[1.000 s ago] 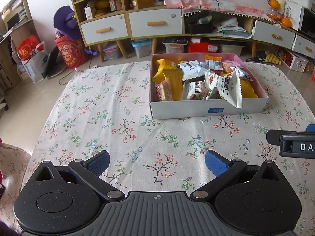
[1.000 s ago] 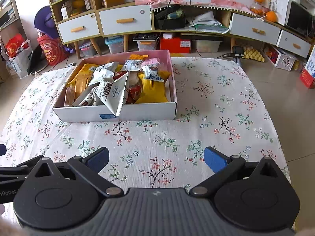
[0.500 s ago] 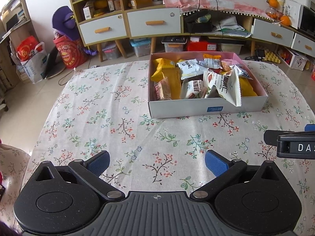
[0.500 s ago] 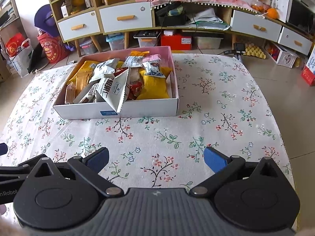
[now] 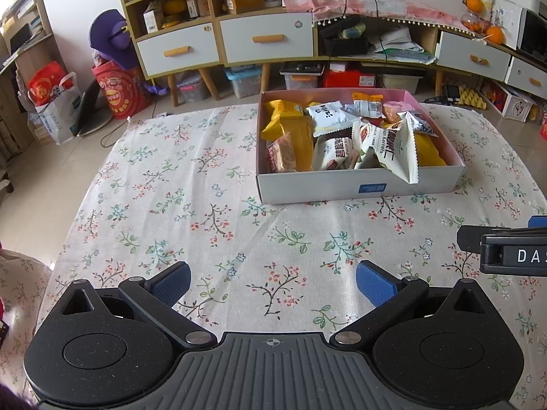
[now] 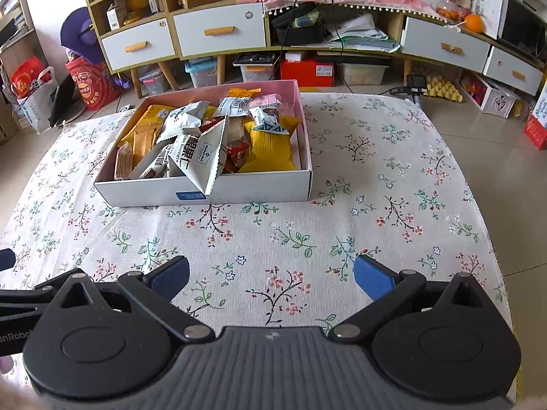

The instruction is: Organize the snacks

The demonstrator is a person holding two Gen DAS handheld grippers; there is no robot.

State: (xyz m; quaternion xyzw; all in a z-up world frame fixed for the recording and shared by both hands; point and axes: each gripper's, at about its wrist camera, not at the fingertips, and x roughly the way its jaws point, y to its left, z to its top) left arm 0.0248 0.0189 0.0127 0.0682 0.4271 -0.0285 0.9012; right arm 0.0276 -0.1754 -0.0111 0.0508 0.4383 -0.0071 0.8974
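The left gripper (image 5: pixel 271 282) hangs over the near edge of the desk (image 5: pixel 171 184), its blue pads (image 5: pixel 171 282) spread wide with nothing between them. The right gripper (image 6: pixel 270 278) sits the same way over the near edge, pads (image 6: pixel 371 278) wide apart and empty. In the left wrist view the side of the right gripper shows at the right edge, just beside the left one.

The desk carries a cloth (image 6: pixel 376 177) printed with small flowers and twigs. On it, toward the far edge, stands a shallow box (image 6: pixel 239 189), white outside and pink inside, with a small blue label on its near wall. From the left gripper it lies ahead and to the right; from the right gripper, ahead and to the left. Both grippers are well apart from it.

The snacks (image 5: pixel 328 119) are piled loosely in the box. A white packet (image 6: pixel 201 155) with dark print stands tilted and leans over the near wall, one corner hanging outside above the label. A yellow packet (image 6: pixel 270 148) lies at the right side of the box, more yellow wrappers (image 5: pixel 283 118) at the left side, and a brown bar (image 5: pixel 282 152) in clear wrap at the near left corner.

Beyond the desk are drawers (image 6: pixel 218 30) and shelves along the wall.
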